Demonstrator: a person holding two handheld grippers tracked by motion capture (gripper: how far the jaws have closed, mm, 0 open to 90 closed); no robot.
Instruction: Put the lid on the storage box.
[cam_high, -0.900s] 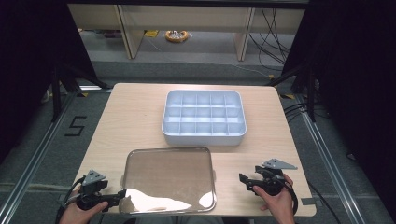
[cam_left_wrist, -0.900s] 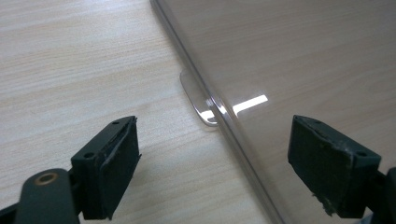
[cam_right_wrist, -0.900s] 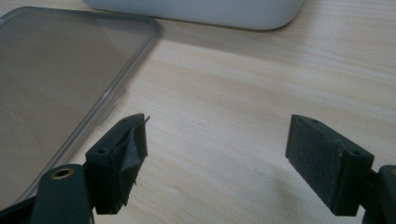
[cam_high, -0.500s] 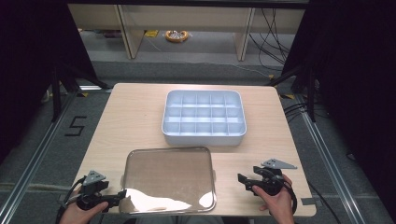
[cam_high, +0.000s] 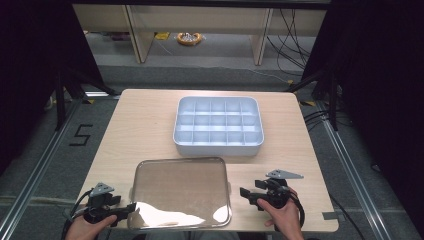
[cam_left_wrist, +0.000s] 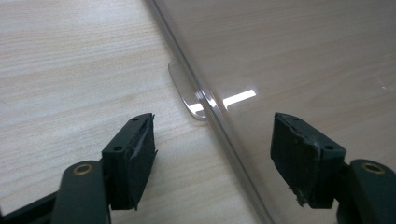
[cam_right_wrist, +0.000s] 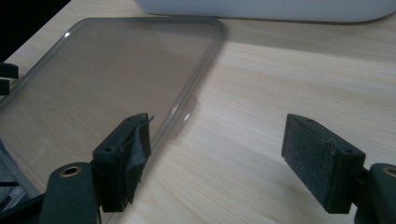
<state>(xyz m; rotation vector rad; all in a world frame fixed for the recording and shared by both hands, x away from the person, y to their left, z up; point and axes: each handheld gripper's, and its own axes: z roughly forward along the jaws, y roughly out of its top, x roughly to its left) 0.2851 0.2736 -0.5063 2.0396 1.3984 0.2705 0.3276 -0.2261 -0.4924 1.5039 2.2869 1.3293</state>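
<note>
Both sets of jaws spread, pinching nothing. Left gripper (cam_high: 131, 209) straddling clear lid (cam_high: 180, 187) edge by its tab (cam_left_wrist: 187, 95); right gripper (cam_high: 244, 193) just beside lid. Lid flat on counter (cam_high: 145, 120), near compartment tray (cam_high: 218, 148).

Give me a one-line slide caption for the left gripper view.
Open left gripper straddles the rim of the clear rectangular plastic lid near its small tab on the light wooden table.
</note>
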